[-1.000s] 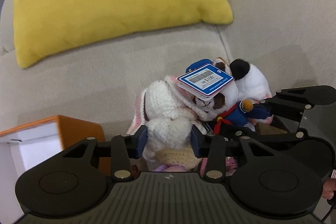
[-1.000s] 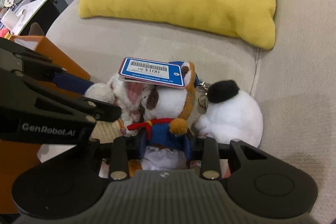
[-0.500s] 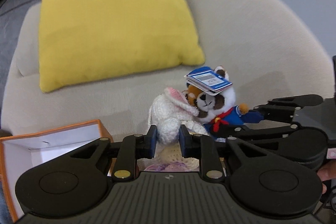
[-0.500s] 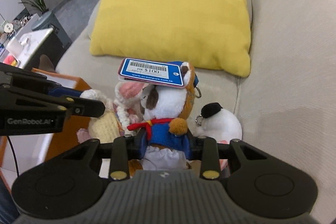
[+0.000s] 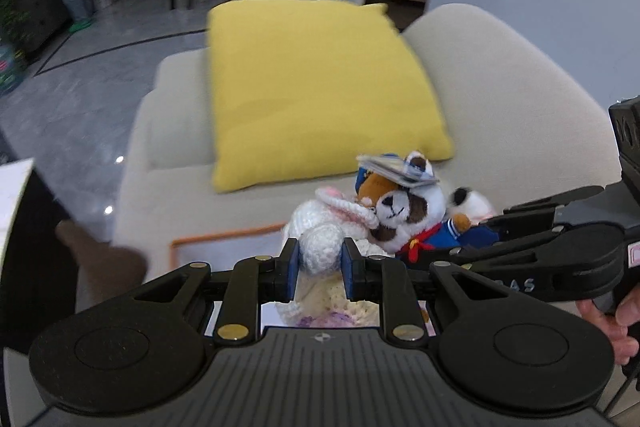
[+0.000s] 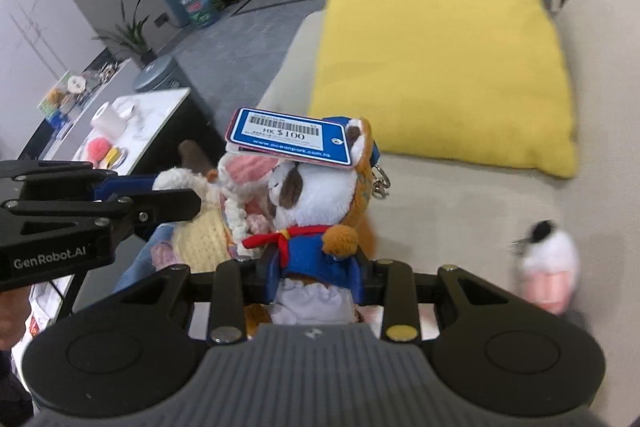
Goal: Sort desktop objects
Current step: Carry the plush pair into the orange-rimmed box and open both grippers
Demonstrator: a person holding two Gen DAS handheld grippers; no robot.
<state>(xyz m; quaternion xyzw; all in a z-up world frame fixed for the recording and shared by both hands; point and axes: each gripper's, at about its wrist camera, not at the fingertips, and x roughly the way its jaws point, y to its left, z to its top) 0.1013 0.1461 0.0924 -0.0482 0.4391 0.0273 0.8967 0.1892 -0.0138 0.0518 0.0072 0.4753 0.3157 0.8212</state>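
My left gripper (image 5: 318, 261) is shut on a white crocheted bunny (image 5: 320, 243) with pink ears and holds it in the air above the sofa seat. Beside it, my right gripper (image 6: 316, 269) is shut on the blue-suited body of a brown-and-white sailor plush (image 6: 316, 195) that carries a blue price tag (image 6: 288, 137) on its head. The two toys lean against each other. In the right wrist view the bunny (image 6: 204, 231) and the left gripper (image 6: 152, 195) are at the left. In the left wrist view the sailor plush (image 5: 404, 211) sits to the right.
A small white plush with a black cap (image 6: 552, 255) lies on the beige sofa (image 6: 460, 203). A yellow cushion (image 5: 320, 87) leans at the sofa's back. An orange-rimmed white box (image 5: 224, 239) stands below the bunny. A side table with small items (image 6: 120, 123) is at the left.
The left jaws closed on the bunny. Both grippers then rose away from the sofa seat with their toys, and the small white plush stayed behind on the seat.
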